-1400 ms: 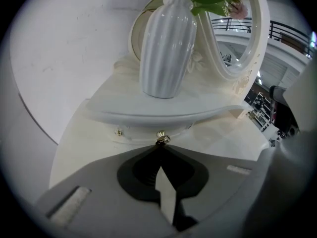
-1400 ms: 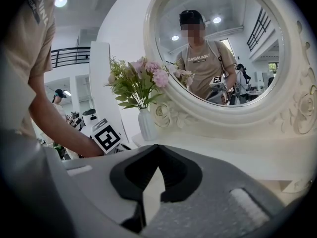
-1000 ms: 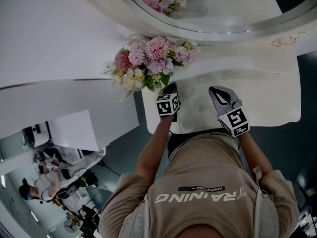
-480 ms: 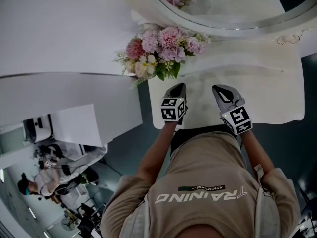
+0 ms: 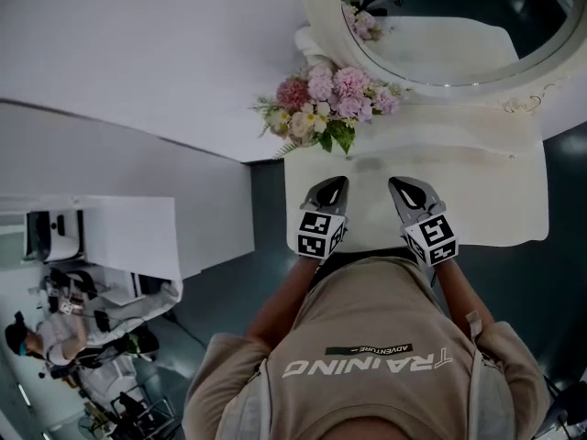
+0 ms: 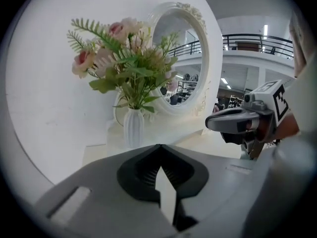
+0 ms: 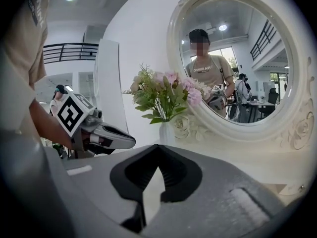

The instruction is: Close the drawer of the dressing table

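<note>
The white dressing table (image 5: pixel 486 200) stands in front of me; its drawer shows in no view, hidden below the tabletop and my body. My left gripper (image 5: pixel 338 183) hovers over the front of the tabletop with its jaws shut on nothing. Beside it to the right, my right gripper (image 5: pixel 397 185) is likewise shut and empty. Each gripper view looks along closed jaws: the left gripper (image 6: pixel 159 146) sees the right gripper (image 6: pixel 214 123), and the right gripper (image 7: pixel 158 146) sees the left gripper (image 7: pixel 130 142).
A white vase of pink flowers (image 5: pixel 330 108) (image 6: pixel 132 128) (image 7: pixel 166 131) stands at the table's back left. Behind it is a round white-framed mirror (image 5: pixel 440 26) (image 6: pixel 181 68) (image 7: pixel 237 68). A white wall (image 5: pixel 138 62) runs on the left; dark floor lies beside the table.
The head view has swung, so flowers and mirror sit further right and up. The left gripper has drawn back from the flowers toward the table's front edge. Both stay shut.
</note>
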Action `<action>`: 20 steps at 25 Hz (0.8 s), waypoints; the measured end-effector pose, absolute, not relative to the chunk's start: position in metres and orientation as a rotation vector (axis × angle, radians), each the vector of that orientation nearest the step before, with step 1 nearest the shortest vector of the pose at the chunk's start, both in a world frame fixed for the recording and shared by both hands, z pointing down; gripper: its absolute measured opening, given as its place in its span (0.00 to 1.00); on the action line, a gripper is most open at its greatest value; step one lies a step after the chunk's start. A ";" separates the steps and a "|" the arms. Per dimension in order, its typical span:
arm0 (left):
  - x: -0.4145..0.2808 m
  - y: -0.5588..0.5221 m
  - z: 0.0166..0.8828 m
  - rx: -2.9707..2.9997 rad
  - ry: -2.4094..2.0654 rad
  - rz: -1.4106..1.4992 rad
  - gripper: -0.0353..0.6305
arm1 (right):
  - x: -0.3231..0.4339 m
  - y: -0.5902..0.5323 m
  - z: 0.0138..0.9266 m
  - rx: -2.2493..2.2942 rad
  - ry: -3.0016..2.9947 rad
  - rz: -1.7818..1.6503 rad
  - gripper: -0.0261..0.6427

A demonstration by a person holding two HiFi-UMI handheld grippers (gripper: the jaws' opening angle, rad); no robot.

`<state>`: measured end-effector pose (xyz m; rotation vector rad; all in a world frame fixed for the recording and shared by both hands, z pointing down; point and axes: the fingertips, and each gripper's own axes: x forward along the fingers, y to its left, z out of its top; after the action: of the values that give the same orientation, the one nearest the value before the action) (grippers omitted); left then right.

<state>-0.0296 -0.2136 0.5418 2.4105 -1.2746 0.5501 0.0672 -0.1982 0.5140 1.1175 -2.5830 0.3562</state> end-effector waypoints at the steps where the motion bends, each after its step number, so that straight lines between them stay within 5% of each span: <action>1: -0.033 -0.211 0.536 2.416 -1.279 0.531 0.08 | 0.064 -0.197 0.511 1.117 -2.586 0.348 0.04; 20: -0.085 -0.205 0.387 2.583 -1.458 0.098 0.08 | 0.036 -0.198 0.390 1.155 -2.748 0.028 0.04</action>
<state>-0.0852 -0.2054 0.3874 2.5828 -1.4583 0.0980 0.0364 -0.1975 0.3904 1.1547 -2.7477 0.0275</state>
